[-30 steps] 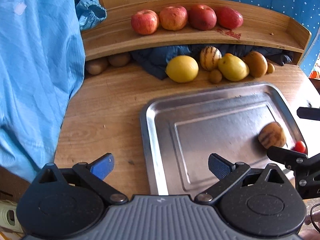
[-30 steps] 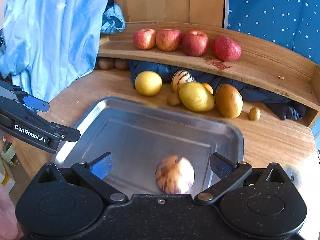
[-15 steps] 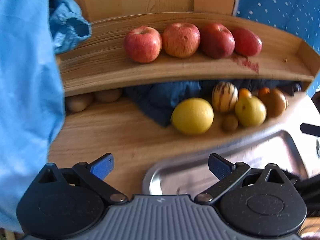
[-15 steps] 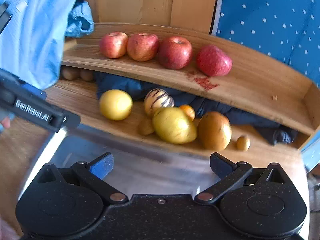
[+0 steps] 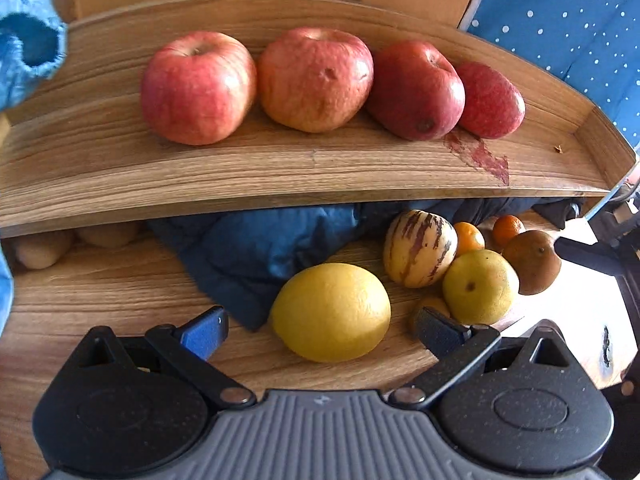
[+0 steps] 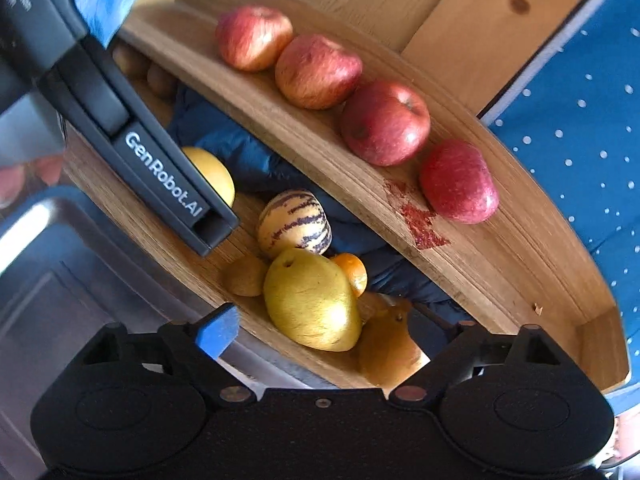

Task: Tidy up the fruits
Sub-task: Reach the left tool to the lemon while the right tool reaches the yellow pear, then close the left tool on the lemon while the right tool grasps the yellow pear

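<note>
My left gripper [image 5: 320, 332] is open, and a large yellow citrus [image 5: 332, 312] lies on the wood between its fingers, untouched. To its right sit a striped melon [image 5: 420, 248], a yellow-green fruit [image 5: 480, 284], a brown fruit [image 5: 532, 262] and small oranges [image 5: 468, 238]. My right gripper [image 6: 328, 328] is open and tilted, with the yellow-green fruit [image 6: 312, 300] between its fingers. The striped melon [image 6: 294, 222], a small orange [image 6: 352, 272] and a small brown fruit [image 6: 246, 276] lie just beyond. Several red apples [image 5: 316, 80] line the shelf [image 5: 280, 168].
A dark blue cloth [image 5: 260, 256] is bunched under the shelf. Pale brown fruits [image 5: 44, 248] rest at the far left below it. The steel tray [image 6: 80, 280] lies at lower left in the right wrist view, under the left gripper's finger [image 6: 168, 176]. A red stain [image 6: 420, 220] marks the shelf.
Both grippers have moved forward from over the tray to the fruits under the shelf. The right one has tilted. The tray with its striped fruit has dropped out of the left wrist view.
</note>
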{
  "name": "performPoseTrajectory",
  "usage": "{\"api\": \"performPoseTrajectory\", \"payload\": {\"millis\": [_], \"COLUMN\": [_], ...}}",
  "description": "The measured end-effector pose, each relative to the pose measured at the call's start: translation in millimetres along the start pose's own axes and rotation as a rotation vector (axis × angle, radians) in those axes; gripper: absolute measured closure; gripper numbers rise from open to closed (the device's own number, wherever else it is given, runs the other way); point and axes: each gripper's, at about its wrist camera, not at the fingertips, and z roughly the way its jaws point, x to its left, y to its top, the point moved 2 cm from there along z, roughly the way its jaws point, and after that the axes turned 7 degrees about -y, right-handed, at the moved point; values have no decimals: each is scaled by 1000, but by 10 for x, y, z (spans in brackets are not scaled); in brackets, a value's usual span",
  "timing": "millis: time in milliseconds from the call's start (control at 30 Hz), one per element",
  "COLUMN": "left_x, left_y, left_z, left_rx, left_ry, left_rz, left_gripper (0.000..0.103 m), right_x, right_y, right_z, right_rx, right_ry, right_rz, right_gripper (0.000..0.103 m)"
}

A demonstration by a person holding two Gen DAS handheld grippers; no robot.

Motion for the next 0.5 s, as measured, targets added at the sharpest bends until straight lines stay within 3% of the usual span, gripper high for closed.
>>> {"api": "performPoseTrajectory", "payload": {"millis": [233,500], "left_x": [61,68], "left_y": [25,4], "left_z": [64,85], "left_rx": [14,3], "left_ry": [-46,-37], "left_rz": [2,26], "left_gripper": [6,23], "right_x": [106,260], "right_y": [65,85], "right_z": [166,279], "right_rx": [18,14], "right_ry": [-45,-79], "right_rz": [-125,-245], "right_gripper": [19,23]}}
